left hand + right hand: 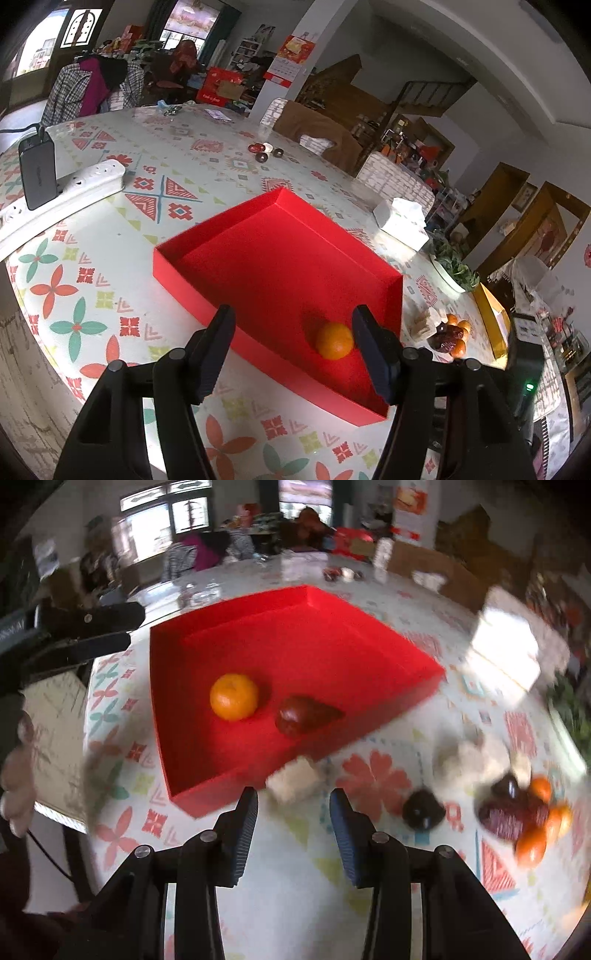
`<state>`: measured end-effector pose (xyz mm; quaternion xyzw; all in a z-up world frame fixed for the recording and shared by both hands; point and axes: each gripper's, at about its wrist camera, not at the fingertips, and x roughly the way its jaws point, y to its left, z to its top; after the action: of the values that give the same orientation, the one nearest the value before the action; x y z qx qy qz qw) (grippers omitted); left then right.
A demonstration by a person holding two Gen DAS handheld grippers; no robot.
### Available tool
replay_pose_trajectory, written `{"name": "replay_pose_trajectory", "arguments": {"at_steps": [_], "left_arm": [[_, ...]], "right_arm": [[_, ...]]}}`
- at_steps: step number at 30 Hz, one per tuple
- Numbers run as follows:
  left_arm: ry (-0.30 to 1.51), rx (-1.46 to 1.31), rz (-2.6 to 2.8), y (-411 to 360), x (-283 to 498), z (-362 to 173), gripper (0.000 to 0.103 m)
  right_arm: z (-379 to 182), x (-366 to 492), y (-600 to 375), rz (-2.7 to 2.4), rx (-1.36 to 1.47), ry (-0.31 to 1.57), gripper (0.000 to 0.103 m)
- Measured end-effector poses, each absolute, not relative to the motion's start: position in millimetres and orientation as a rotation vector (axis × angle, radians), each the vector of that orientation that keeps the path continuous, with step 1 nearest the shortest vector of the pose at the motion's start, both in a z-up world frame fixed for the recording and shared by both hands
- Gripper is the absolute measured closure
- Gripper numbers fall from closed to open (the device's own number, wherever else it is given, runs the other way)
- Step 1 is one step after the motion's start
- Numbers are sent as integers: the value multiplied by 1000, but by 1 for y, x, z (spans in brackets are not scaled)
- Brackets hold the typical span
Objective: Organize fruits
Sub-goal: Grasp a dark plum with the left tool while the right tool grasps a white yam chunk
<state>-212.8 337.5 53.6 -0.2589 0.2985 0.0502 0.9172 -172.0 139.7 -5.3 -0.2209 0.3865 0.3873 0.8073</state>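
A shallow red box lies on the patterned table; it also shows in the right wrist view. An orange sits in the box. In the right wrist view a dark red fruit lies beside it in the box. My left gripper is open and empty above the box's near wall, the orange by its right finger. My right gripper is open and empty above the table in front of the box. A pile of oranges and dark red fruits lies to the right.
A dark fruit and a pale block lie on the table by the right gripper. A white power strip with a black adapter, a tissue pack, a bowl of greens and small dark items stand on the table.
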Motion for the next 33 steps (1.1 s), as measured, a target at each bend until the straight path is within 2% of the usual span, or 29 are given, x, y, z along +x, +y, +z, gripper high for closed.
{"name": "replay_pose_trajectory", "arguments": {"at_steps": [5,7,12,25,33], "left_arm": [[620,-515,88,328,-211,57,38],[623,-510,80,324,-210,58,38],[635,-467,30,307,-206,61,38],[739,-249,-194,202,-181,53,35],[811,-101,-205,142,-137,33,35]], "right_arm": [[-13,-167,144,884,-526,798,59],[-12,-163,141,900,-486,827,67],[-9,-165,120,872,-368,871,67],[7,-146,-49,576,45,872,66],[3,-136,-86,536,182,839,66]]}}
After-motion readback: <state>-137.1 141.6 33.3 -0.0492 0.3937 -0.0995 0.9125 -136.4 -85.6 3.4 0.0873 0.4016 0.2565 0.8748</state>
